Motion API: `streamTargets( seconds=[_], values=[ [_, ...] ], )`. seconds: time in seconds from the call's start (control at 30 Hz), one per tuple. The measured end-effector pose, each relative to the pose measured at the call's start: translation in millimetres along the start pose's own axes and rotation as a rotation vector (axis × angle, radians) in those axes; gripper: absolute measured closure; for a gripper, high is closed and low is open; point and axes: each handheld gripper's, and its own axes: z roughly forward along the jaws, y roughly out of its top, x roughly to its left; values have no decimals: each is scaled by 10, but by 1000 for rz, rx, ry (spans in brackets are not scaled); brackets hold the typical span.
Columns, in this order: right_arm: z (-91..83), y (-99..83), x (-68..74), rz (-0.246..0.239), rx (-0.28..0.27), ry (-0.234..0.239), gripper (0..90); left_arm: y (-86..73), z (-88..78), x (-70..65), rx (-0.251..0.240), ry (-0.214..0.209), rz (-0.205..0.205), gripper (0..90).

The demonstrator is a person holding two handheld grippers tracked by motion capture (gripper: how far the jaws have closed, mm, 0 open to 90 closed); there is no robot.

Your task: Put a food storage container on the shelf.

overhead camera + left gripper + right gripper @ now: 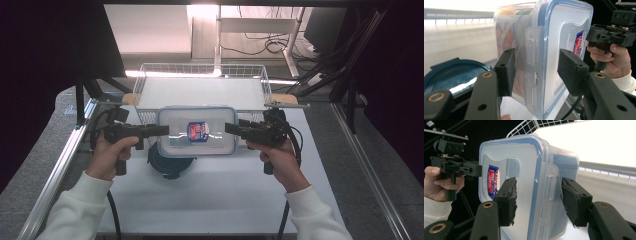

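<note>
As the container (197, 131) hangs gripped, it half hides the blue lid (169, 163).

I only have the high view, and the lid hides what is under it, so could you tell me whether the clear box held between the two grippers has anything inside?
Observer: Yes. In the left gripper view, orange and green contents show through the wall of the clear box.
Operator: Thank you. How does the left gripper sit on it?
Observer: The left gripper straddles the end latch, one pad on the lid, the other on the underside.
Operator: And the right one?
Observer: The right gripper grips the same way at its own end.
</note>
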Motion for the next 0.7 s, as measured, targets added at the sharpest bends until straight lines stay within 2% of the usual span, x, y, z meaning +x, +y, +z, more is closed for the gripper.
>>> streamTargets(
  seconds=[0.33, 0.6, 0.7],
  values=[
    [0, 261, 9, -29, -26, -6, 470, 254, -21, -4, -20, -15, 6, 493],
    [6, 425, -83, -20, -33, -4, 471, 454, 30, 1, -14, -16, 15, 495],
    [6, 542, -108, -20, -47, -3, 470, 546, 33, -13, -20, -14, 18, 495]
  ],
)
